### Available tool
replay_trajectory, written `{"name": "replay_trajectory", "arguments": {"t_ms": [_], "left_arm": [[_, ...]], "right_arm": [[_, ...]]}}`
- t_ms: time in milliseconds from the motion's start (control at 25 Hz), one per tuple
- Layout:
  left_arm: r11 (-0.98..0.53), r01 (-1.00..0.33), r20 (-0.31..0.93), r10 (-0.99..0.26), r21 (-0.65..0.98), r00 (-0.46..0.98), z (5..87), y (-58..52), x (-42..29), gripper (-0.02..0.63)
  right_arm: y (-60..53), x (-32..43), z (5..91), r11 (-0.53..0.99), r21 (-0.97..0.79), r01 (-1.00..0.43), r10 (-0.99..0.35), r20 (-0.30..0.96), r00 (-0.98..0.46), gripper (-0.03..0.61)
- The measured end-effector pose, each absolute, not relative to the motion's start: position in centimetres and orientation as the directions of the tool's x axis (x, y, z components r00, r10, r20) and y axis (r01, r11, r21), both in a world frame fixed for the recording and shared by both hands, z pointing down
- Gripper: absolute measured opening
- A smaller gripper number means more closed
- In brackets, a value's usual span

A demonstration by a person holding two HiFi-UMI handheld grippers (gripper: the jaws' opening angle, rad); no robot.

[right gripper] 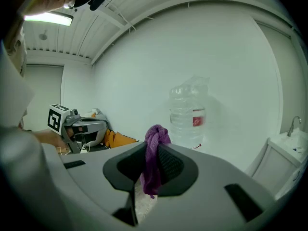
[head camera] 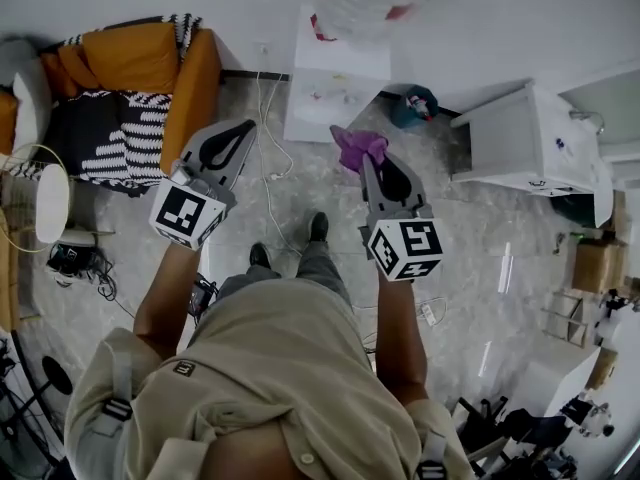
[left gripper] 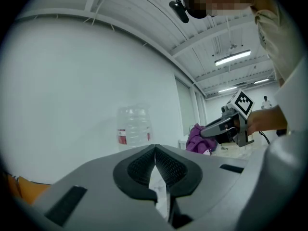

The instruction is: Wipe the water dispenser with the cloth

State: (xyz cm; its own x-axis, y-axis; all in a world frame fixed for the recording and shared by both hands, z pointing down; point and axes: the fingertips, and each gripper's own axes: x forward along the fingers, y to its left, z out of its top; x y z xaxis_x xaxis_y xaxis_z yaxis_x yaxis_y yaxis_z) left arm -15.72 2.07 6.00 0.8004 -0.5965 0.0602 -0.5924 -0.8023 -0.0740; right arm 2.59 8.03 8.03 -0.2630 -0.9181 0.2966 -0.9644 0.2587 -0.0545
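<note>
Right tool (head camera: 368, 163) clamped tight on the purple cloth (head camera: 358, 146), up near the water dispenser (head camera: 335, 78); left tool (head camera: 243, 128) pinched closed, off beside it.

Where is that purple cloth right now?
In the head view, the purple cloth sits just right of centre, pinched in the right tongs and held just in front of the white water dispenser.
</note>
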Motion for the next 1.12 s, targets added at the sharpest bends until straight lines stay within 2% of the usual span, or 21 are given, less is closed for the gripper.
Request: {"name": "replay_trajectory", "arguments": {"t_ms": [520, 1120], "left_arm": [[-0.674, -0.735, 0.151, -0.736, -0.072, 0.660, 7.8, -2.5, -12.1, 0.017], [-0.481, -0.867, 0.245, -0.863, -0.131, 0.442, 16.2, -5.0, -13.3, 0.017]], "right_arm": [[-2.1, 6.7, 12.0, 0.422, -0.054, -0.905, -0.847, 0.333, -0.415, 0.064], [-12.4, 9.1, 19.8, 0.421, 0.123, -0.899, -0.866, 0.348, -0.358, 0.064]]}}
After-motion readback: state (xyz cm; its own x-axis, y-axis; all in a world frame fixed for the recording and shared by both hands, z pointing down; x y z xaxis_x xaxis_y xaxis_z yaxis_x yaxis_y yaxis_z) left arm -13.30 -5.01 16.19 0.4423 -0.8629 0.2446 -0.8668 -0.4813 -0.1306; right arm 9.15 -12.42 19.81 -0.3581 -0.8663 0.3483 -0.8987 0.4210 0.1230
